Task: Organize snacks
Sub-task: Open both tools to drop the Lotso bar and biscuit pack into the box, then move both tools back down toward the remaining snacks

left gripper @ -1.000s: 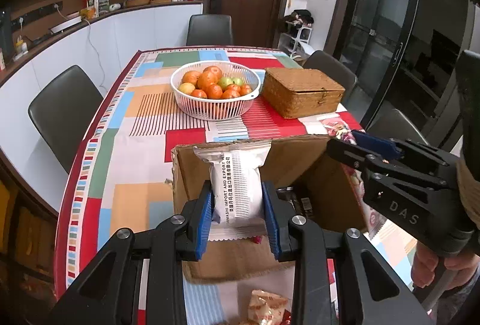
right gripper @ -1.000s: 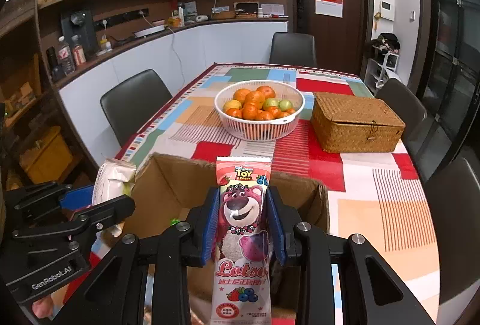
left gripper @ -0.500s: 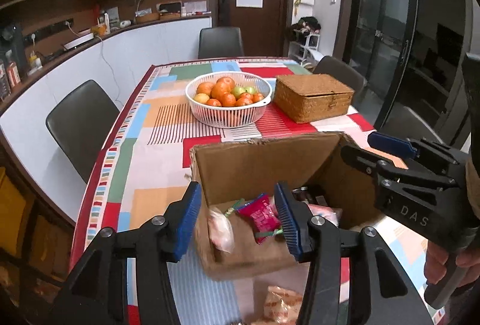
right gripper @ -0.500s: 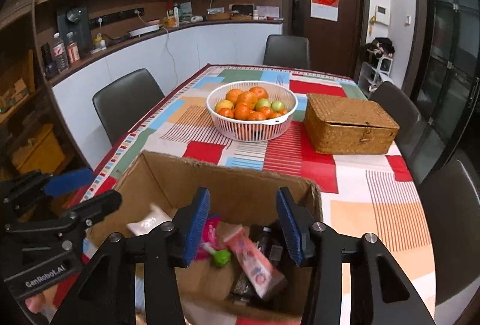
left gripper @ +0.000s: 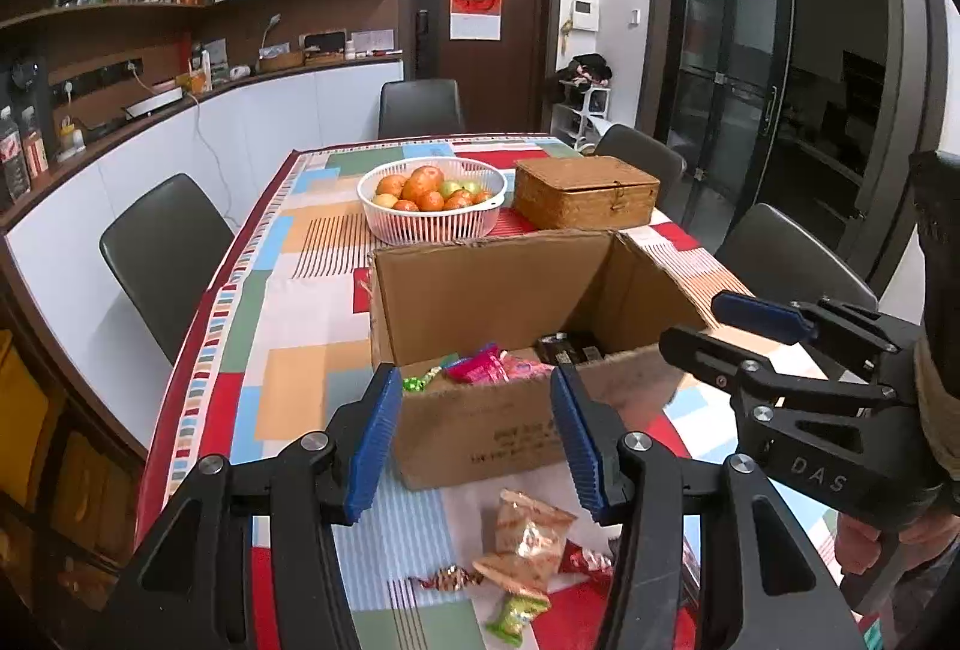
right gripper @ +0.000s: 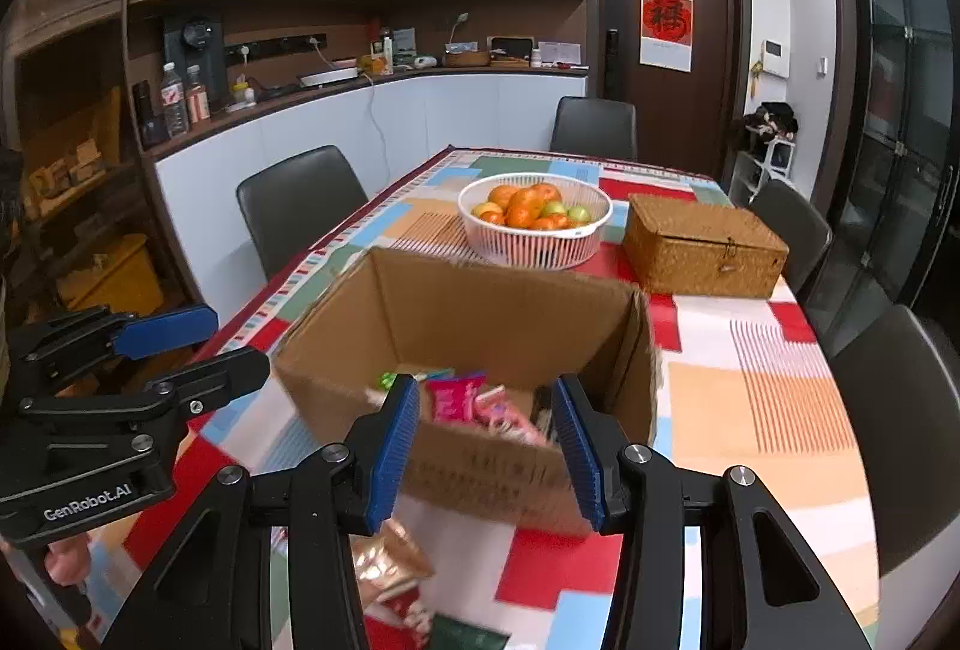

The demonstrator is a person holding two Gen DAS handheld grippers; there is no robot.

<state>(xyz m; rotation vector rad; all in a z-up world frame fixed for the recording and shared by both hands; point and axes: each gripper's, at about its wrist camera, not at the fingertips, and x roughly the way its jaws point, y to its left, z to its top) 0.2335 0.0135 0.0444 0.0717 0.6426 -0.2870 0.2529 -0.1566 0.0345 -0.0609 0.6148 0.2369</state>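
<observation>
Left wrist: left gripper [left gripper: 477, 437] is spread and empty, jaws just opened, nothing between them. The box [left gripper: 516, 428] sits on the table [left gripper: 300, 392], snacks [left gripper: 486, 368] seen inside. Loose packets [left gripper: 528, 536] are left just in front of the box.

Right wrist: right gripper [right gripper: 483, 449] is also spread after just opening, empty. Box [right gripper: 480, 470] is blurred; a packet [right gripper: 390, 566] lies below the jaws.

Risk: both grippers are crowded near the loose packets, so a clash is likely if one is reached for together. The crinkly wrappers could slip from a shallow pinch.
</observation>
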